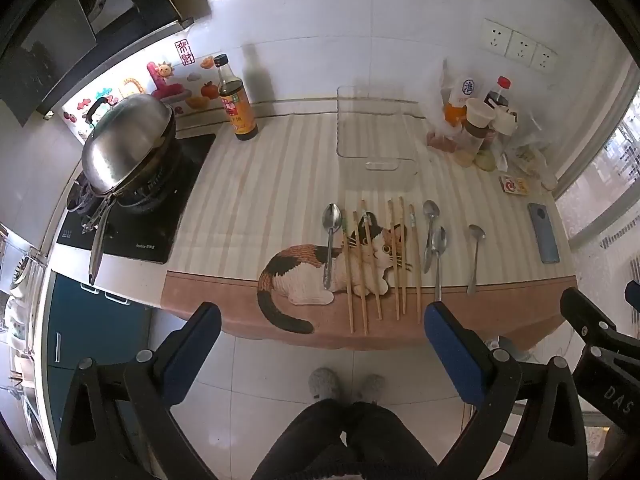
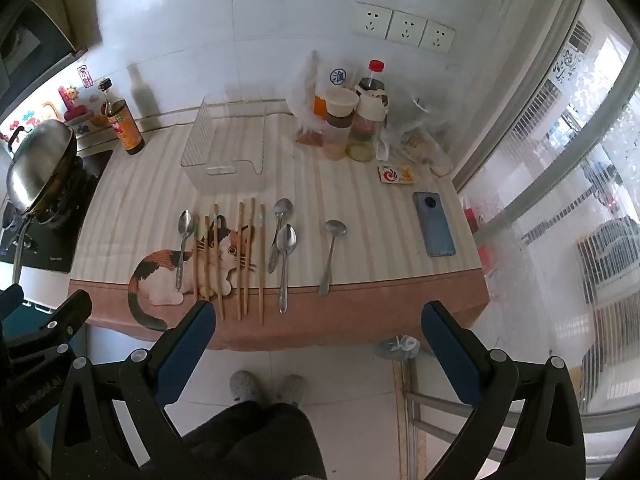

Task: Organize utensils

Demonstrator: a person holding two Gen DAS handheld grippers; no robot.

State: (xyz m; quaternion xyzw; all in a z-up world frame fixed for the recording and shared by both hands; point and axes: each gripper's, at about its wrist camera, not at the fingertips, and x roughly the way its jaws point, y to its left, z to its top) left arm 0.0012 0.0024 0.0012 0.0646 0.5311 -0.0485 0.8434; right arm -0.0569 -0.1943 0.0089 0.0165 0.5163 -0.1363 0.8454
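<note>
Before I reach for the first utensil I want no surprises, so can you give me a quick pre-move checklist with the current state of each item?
1. Left gripper open, nothing between its fingers: ok.
2. Right gripper open and empty: ok.
3. Clear bin upright behind the utensils, apparently empty: ok.
4. Four spoons lying flat; the two middle spoons overlap or touch, so separate picking: not ok.
5. Chopsticks lie in a tight row, some touching: not ok for single grabs.
6. Phone apart from the rightmost spoon: ok.
</note>
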